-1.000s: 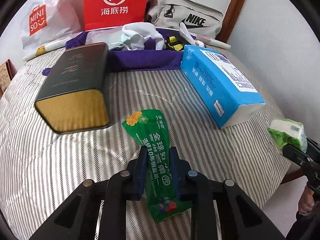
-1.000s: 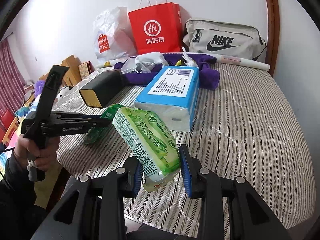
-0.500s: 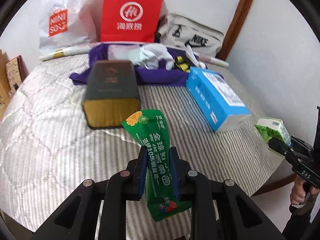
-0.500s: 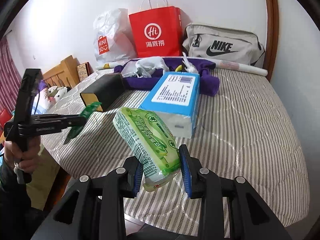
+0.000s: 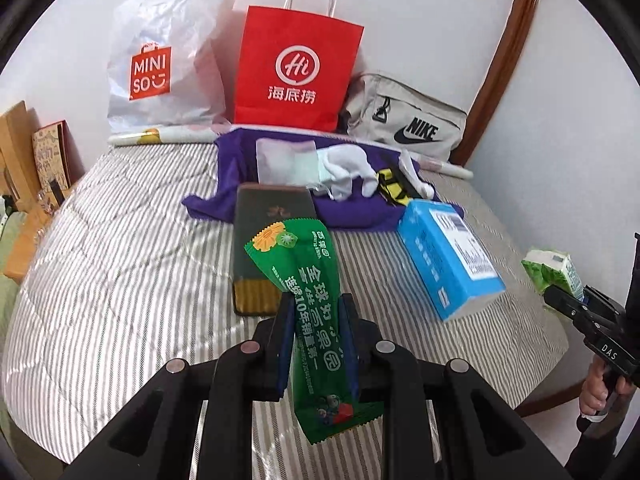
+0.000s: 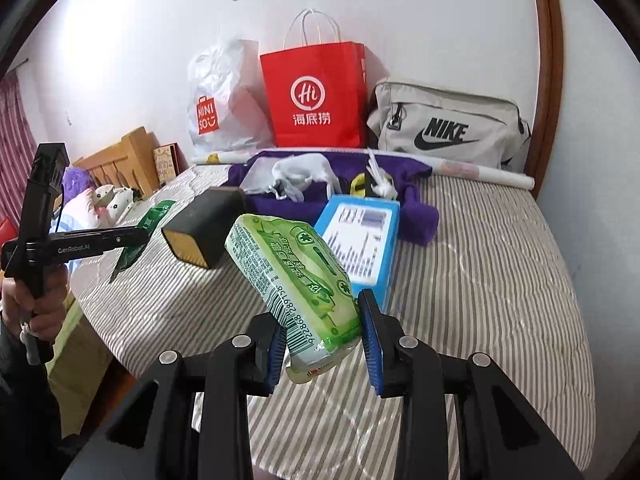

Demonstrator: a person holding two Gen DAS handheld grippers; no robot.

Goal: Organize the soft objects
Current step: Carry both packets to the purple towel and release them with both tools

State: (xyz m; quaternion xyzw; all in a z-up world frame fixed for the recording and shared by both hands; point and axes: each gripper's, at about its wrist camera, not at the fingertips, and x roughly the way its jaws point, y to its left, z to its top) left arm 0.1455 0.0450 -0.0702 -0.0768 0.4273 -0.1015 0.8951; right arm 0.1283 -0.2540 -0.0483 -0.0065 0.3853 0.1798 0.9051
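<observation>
Left hand-held gripper (image 5: 316, 340) tilted downward, jaws clamped on a green packet (image 5: 312, 304), its hand (image 6: 38, 304) wrapped round the handle; right hand-held gripper (image 6: 322, 344) tilted downward, jaws pinching a tissue pack (image 6: 296, 276), its hand (image 5: 600, 390) gripping the handle.

A striped bed (image 5: 120, 264) carries a dark box (image 5: 268, 240), a blue tissue pack (image 5: 448, 264) and purple cloth (image 5: 360, 212); bags line its far edge: white (image 5: 160, 60), red (image 5: 296, 72), grey (image 5: 408, 120).
</observation>
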